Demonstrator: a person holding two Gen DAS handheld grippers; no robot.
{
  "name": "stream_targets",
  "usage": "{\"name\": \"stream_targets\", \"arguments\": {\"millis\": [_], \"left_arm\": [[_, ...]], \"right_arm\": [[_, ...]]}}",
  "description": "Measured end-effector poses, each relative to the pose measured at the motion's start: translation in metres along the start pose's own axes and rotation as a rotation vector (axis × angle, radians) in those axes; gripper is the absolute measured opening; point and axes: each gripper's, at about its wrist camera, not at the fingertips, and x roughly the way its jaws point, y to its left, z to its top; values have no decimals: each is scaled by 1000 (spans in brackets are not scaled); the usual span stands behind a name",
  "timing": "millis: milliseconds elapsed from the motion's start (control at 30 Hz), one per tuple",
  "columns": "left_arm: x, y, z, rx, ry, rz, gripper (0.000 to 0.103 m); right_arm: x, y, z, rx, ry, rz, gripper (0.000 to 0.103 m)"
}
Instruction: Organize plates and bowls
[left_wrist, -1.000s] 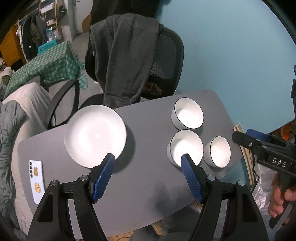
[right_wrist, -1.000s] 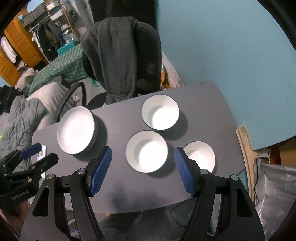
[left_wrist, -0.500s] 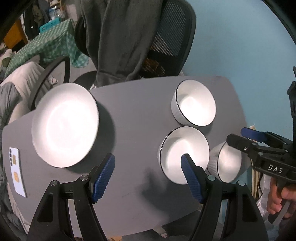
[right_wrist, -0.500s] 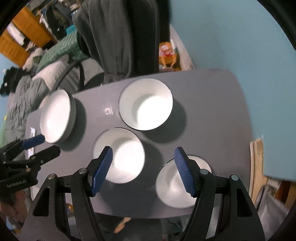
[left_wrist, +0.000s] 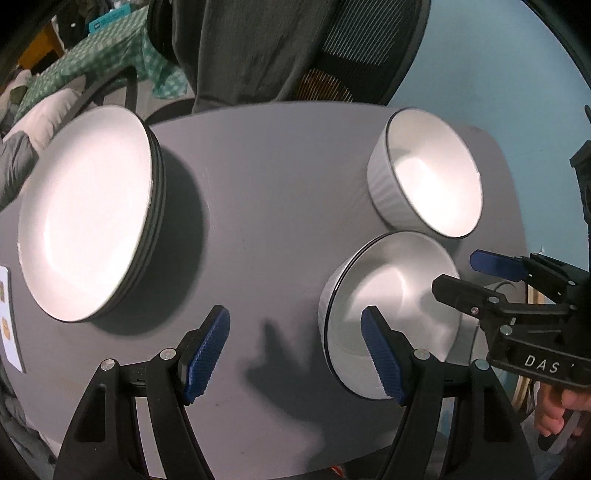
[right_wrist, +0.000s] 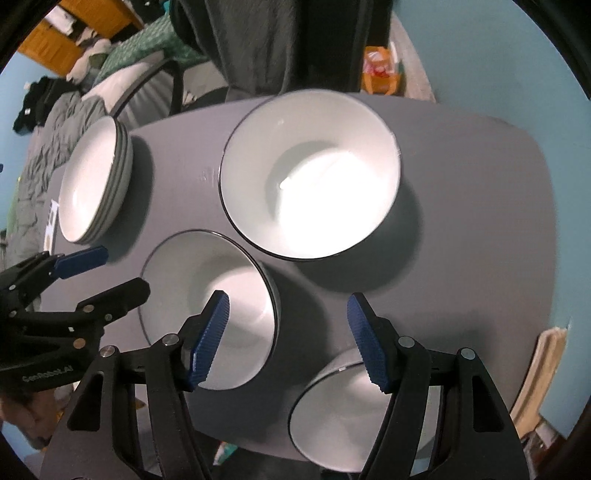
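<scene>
- While both claws hang over the grey desk, nothing is gripped: left claw spread wide and empty, right claw spread too, nothing between the pads
- Plate stack sits at the desk's left end; three white bowls sit to the right: far bowl, mid bowl, near bowl at the front edge
- Left claw has its right pad over the mid bowl's rim, left pad over bare desk; right claw sits between mid and near bowl, right pad over the near bowl's rim
- Risk: both claws are close around the mid bowl, so they could clash if both go for it
- Risk: near bowl lies right at the desk edge, a sideways nudge from a pad could push it off
- Risk: thin, smooth rims, so a shallow or off-centre pinch could let a bowl tip or slip when lifted
- Risk: mid and far bowl look almost touching, so lifting one at a tilt could knock the other
</scene>
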Motion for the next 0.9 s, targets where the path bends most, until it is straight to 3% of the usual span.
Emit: {"name": "stream_targets", "arguments": {"millis": [433,500,567,900], "left_arm": [[25,-4,-6,-65,26,10,75],[27,-5,-9,-77,30,9,71],[30,-5,-9,-85,42,8,59],[36,-3,-13,-115,73,-13,40]], "right_arm": [[24,-6,2,-45,48,11,51],[25,-8,0,-49,54,13,48],[26,-8,1,-53,54,13,47],[27,-5,-5,-56,65,36,26]]}}
